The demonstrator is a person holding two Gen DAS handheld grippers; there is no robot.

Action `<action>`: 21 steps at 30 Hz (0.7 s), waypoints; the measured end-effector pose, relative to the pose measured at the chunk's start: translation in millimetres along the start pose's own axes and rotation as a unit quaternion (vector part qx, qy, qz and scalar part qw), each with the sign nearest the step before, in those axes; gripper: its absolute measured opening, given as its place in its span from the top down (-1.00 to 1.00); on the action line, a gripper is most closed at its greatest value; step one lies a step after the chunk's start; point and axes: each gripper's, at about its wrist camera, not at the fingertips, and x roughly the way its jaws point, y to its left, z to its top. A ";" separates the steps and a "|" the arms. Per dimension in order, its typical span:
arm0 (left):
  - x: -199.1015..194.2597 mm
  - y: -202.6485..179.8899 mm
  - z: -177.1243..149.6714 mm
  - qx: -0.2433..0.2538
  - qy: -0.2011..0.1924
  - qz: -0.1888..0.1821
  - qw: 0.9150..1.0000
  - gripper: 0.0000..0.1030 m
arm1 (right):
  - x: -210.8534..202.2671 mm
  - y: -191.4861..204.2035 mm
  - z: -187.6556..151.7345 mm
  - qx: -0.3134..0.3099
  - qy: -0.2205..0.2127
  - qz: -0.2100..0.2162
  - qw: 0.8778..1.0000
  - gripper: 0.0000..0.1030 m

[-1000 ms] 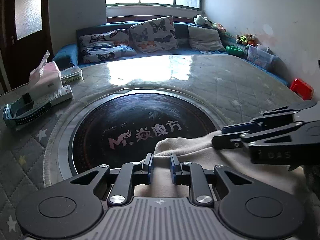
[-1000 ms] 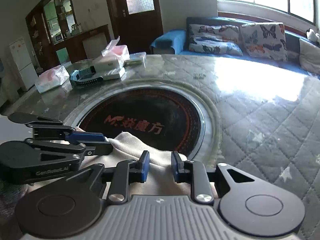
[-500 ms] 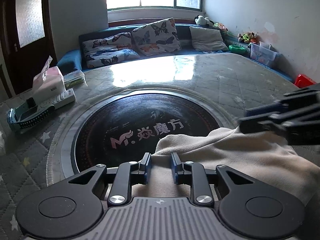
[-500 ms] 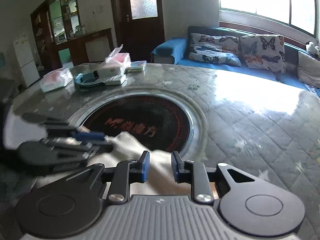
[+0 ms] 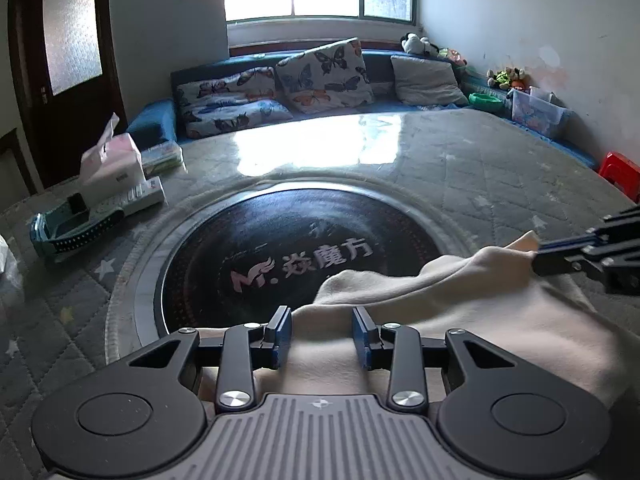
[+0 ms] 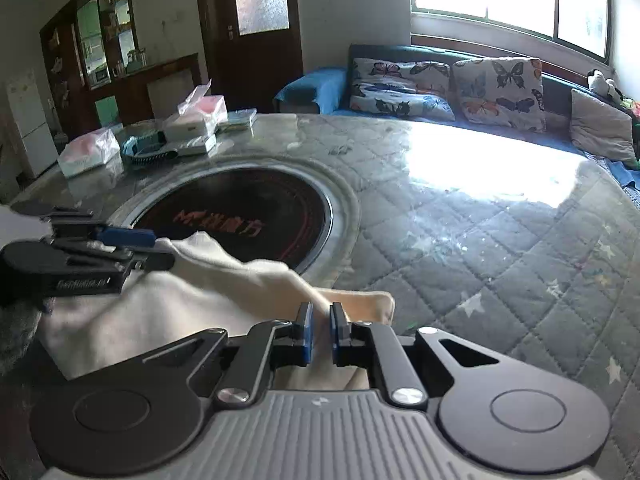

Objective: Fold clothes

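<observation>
Through my left wrist camera I am looking down at a cream garment, soft and fleecy, lying bunched at the near edge of the round table, its far hem lapping onto the dark glass disc with the printed logo. My left gripper is standing with its blue-padded fingers apart, the cloth running between them without being squeezed. At the right edge my right gripper is pinching a raised corner of the cloth, pulling a ridge up across the fabric. A tissue box is sitting well apart at the far left. Through my right wrist camera the same garment is spreading pale and rumpled below and to the left, one rounded fold poking out just past my fingers onto the quilted cover. My right gripper is holding its pads close together with a thin layer of the cloth clamped between them. My left gripper is showing side-on at the left, lying over the far corner of the fabric near the disc.
</observation>
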 end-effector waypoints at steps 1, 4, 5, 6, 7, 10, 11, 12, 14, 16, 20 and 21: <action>-3.3 -3.9 -0.3 0.005 -0.004 -0.002 1.000 0.30 | 0.6 0.6 2.2 0.000 -0.003 0.005 1.000 0.85; -14.4 -21.5 -1.1 0.025 -0.016 -0.016 0.999 0.30 | 8.4 5.8 9.3 -0.006 -0.004 0.021 1.000 0.85; -18.0 -28.3 -1.3 0.031 -0.020 -0.023 0.999 0.30 | 13.2 8.9 11.8 -0.011 0.000 0.027 1.000 0.85; -21.1 -34.0 -2.0 0.037 -0.022 -0.034 0.999 0.30 | 18.6 11.3 13.5 -0.015 0.005 0.030 0.999 0.85; -24.0 -39.2 -2.8 0.042 -0.024 -0.045 0.998 0.30 | 24.7 12.9 13.9 -0.020 0.011 0.028 0.999 0.85; -32.5 -54.6 -5.5 0.058 -0.029 -0.077 0.995 0.30 | 34.8 9.6 13.4 -0.013 0.021 0.029 0.999 0.86; -35.1 -59.4 -6.5 0.064 -0.032 -0.086 0.994 0.30 | 34.3 7.0 13.5 -0.005 0.022 0.030 0.999 0.85; -37.7 -64.3 -7.6 0.071 -0.034 -0.095 0.992 0.30 | 28.6 3.7 13.7 0.003 0.019 0.032 0.999 0.84; -42.1 -74.1 -9.8 0.082 -0.040 -0.116 0.989 0.30 | 16.4 -0.8 12.7 0.002 0.014 0.033 0.999 0.82; -44.2 -83.2 -13.7 0.093 -0.043 -0.139 0.985 0.30 | 5.6 -2.2 9.7 -0.004 0.013 0.039 0.999 0.81; -42.6 -100.8 -24.3 0.111 -0.038 -0.167 0.979 0.32 | -13.4 -2.5 2.3 -0.021 0.016 0.052 0.998 0.79; -42.3 -104.2 -26.9 0.113 -0.038 -0.173 0.978 0.32 | -14.2 -2.4 0.9 -0.024 0.020 0.055 0.998 0.79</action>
